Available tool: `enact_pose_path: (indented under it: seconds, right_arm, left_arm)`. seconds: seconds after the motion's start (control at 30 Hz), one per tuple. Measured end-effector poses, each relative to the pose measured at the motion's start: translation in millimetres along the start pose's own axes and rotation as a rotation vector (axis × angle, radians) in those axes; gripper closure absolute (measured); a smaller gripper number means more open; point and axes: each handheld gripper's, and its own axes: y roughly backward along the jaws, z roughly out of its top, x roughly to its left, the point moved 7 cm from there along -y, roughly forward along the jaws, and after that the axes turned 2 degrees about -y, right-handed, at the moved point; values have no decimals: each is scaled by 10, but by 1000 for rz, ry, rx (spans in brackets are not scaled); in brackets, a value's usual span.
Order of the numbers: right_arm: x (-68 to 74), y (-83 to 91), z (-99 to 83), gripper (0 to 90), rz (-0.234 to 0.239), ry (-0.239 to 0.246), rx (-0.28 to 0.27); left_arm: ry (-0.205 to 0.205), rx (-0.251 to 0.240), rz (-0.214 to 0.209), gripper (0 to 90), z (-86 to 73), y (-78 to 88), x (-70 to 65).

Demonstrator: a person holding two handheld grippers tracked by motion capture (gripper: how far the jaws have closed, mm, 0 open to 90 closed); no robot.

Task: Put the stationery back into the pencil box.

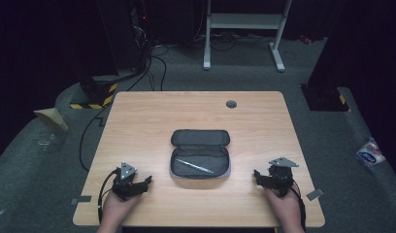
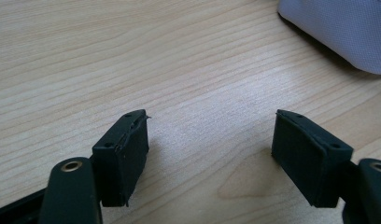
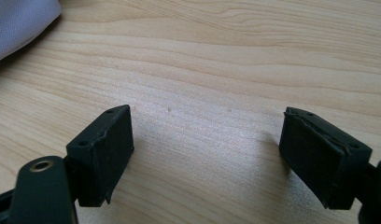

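High view: an open grey case [image 1: 200, 153] lies at the middle of the table [image 1: 152, 111], lid folded back, with a pen [image 1: 194, 166] lying slantwise inside. The left gripper [image 1: 146, 182] rests near the front edge, left of the case and apart from it. The right gripper [image 1: 258, 175] sits likewise to the case's right.

Left gripper view: jaws stand wide apart over bare wood, holding nothing; a corner of the case [image 2: 338, 32] lies ahead at upper right.

Right gripper view: jaws wide apart, nothing between them; the case [image 3: 18, 23] shows at upper left.
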Motion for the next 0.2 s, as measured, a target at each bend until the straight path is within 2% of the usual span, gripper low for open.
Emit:
enact_pose_path:
  seconds: [0.2]
  right_arm:
    - [0,0,0,174,0,0,0]
  left_arm:
    - [8,-2,-3,273,-4,3,-12]
